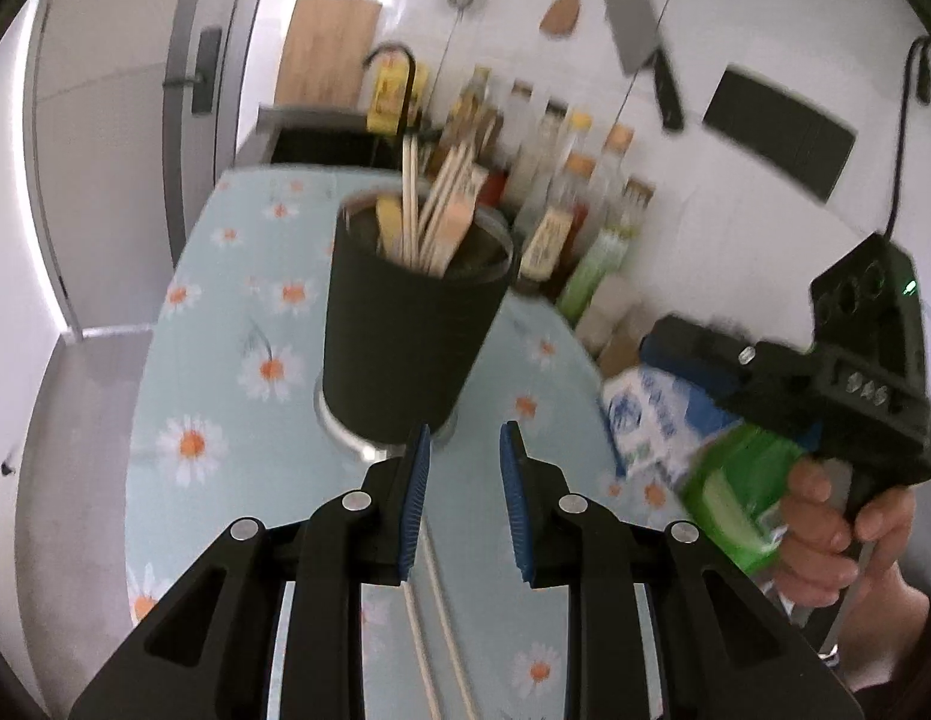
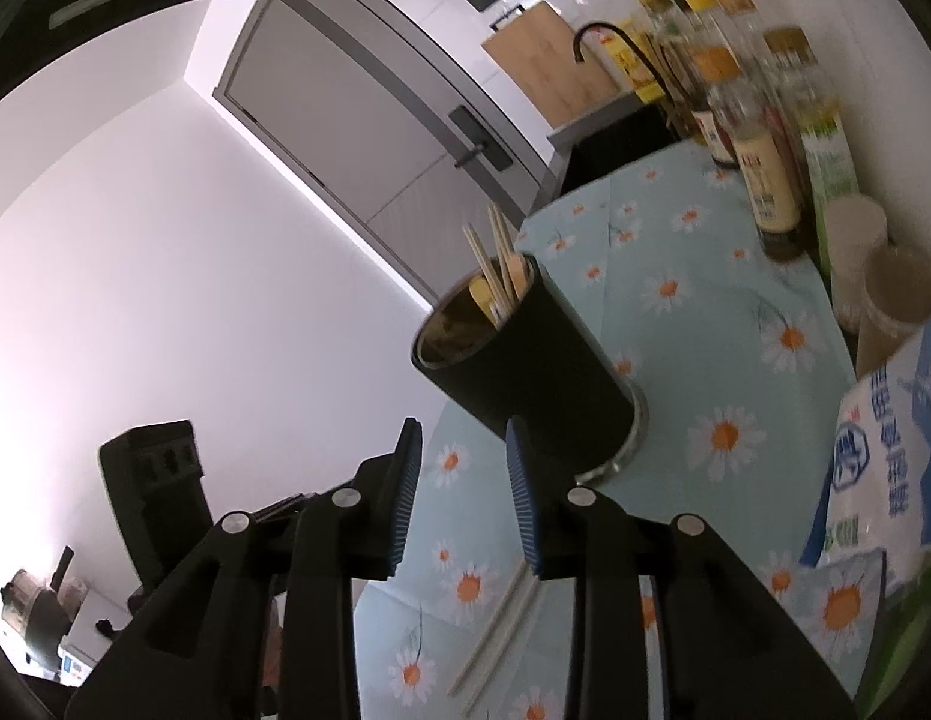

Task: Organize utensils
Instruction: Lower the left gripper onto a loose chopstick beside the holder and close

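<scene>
Left gripper (image 1: 464, 447): nearest our lens, blue-padded fingers spread apart, nothing between them, poised above the counter.
Loose chopsticks (image 1: 432, 612): we see a pale pair lying flat on the cloth, running under the left gripper toward the bottom edge.
Utensil cup (image 1: 405, 324): black, upright on a metal base, just ahead of our left fingertips; it holds chopsticks and flat wooden utensils (image 1: 432, 222).
Right gripper (image 2: 462, 456): we find its fingers parted and empty, the right fingertip in line with the cup's lower wall.
Floral tablecloth (image 1: 225, 324): pale blue with daisies.
Backdrop: condiment bottles (image 1: 576, 204) along the wall, cleaver (image 1: 642, 48) hanging above.
</scene>
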Action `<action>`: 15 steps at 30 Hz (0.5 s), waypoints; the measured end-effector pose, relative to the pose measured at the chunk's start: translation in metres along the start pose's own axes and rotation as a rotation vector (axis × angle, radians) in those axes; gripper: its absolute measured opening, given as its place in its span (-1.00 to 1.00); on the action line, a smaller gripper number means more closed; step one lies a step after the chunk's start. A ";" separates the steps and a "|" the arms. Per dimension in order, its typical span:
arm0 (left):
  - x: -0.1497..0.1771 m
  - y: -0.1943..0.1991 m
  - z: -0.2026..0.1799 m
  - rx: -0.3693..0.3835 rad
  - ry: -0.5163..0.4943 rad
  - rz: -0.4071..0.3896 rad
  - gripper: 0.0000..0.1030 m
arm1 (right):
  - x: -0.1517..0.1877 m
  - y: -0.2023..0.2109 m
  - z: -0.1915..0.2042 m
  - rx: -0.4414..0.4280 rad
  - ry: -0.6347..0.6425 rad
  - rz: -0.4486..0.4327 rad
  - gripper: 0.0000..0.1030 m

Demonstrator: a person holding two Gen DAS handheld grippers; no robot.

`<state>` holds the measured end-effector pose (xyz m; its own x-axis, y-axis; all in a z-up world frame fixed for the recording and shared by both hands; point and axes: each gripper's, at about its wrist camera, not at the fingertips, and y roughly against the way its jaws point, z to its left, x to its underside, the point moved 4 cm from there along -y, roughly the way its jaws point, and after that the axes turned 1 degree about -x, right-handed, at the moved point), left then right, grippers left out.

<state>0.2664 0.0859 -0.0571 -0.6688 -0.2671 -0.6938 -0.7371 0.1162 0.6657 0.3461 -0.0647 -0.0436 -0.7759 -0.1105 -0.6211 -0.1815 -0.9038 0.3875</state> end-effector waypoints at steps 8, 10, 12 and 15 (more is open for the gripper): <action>0.036 -0.043 0.010 -0.055 0.002 0.230 -0.55 | 0.022 0.000 -0.019 -0.015 -0.049 0.048 -0.31; 0.045 -0.055 0.013 -0.074 -0.002 0.290 -0.55 | 0.027 -0.001 -0.023 -0.020 -0.062 0.059 -0.31; 0.052 -0.064 0.015 -0.088 -0.006 0.339 -0.55 | 0.032 -0.002 -0.026 -0.024 -0.072 0.071 -0.31; 0.063 -0.078 0.020 -0.116 -0.005 0.411 -0.55 | 0.037 -0.003 -0.030 -0.034 -0.087 0.086 -0.31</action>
<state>0.2804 0.0790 -0.1581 -0.9055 -0.2162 -0.3652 -0.3932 0.1039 0.9136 0.3355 -0.0785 -0.0881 -0.8373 -0.1534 -0.5247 -0.0926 -0.9061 0.4127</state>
